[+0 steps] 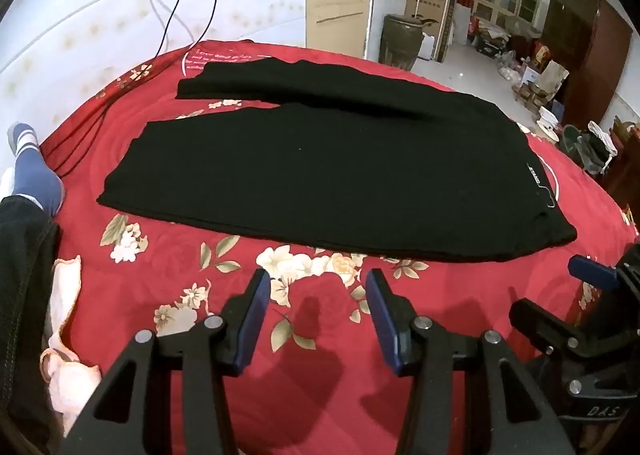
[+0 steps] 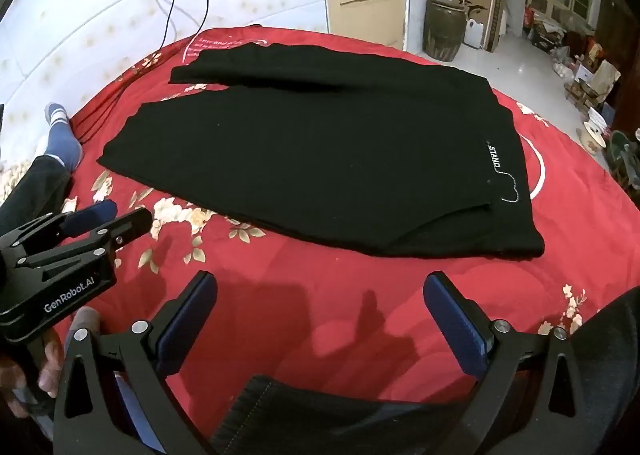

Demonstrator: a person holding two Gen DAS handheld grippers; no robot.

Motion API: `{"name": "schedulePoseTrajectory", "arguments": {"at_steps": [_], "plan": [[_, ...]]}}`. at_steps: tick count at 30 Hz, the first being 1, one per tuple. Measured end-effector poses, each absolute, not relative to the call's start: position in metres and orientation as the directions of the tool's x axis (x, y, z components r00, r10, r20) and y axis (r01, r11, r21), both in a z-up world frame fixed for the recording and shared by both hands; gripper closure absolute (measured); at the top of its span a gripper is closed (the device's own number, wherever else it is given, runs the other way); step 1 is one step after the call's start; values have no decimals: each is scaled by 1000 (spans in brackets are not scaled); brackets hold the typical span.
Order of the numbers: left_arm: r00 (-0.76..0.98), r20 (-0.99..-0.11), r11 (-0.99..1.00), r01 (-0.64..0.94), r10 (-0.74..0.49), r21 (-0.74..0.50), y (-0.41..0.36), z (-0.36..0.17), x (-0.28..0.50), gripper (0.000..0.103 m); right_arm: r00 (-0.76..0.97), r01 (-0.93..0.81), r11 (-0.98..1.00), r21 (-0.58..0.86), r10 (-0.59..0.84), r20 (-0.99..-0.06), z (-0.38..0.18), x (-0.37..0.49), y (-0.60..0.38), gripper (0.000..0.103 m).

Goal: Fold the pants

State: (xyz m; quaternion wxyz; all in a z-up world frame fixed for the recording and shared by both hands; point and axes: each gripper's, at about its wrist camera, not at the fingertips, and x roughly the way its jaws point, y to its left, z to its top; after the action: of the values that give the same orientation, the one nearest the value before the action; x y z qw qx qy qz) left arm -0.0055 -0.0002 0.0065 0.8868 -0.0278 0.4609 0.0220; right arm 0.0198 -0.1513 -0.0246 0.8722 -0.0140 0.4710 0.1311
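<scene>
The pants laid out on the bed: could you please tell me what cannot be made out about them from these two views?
- Pants, both views: the black cloth swallows seams and pockets, so front or back is unclear.
- Label, left wrist view: too small to read.
- Bedspread print, both views: covered by the pants.
- Person's leg, left wrist view: cut off by the frame edge.

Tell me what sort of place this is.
Likely a lived-in home room used as bedroom and storage: a red floral bedspread under black pants, a wooden wardrobe, and a large ceramic jar.

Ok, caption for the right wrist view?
Both open grippers hover over black pants spread flat on a red floral bedspread.
</scene>
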Motion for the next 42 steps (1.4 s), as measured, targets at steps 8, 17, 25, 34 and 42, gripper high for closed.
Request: {"name": "schedulePoseTrajectory", "arguments": {"at_steps": [8,17,25,34,42], "plan": [[578,-816,999,-45,18,-10,-4,2,-7,51,521,-238,965,110,222,-824,-28,21,-152,0],[585,-811,1000,-28,19,3,-6,0,-7,51,523,-231,966,116,224,-823,-29,22,-153,0],[589,-808,1000,-13,7,-1,-6,-2,-8,51,522,-224,967,124,226,-822,-30,23,-154,0],[587,-810,1000,-24,5,-11,-5,-2,-7,51,526,-227,966,121,227,-820,-30,22,-155,0],[587,-810,999,-35,-3,-29,-4,-3,-6,51,527,-229,966,118,225,-819,-30,22,-154,0]]}}
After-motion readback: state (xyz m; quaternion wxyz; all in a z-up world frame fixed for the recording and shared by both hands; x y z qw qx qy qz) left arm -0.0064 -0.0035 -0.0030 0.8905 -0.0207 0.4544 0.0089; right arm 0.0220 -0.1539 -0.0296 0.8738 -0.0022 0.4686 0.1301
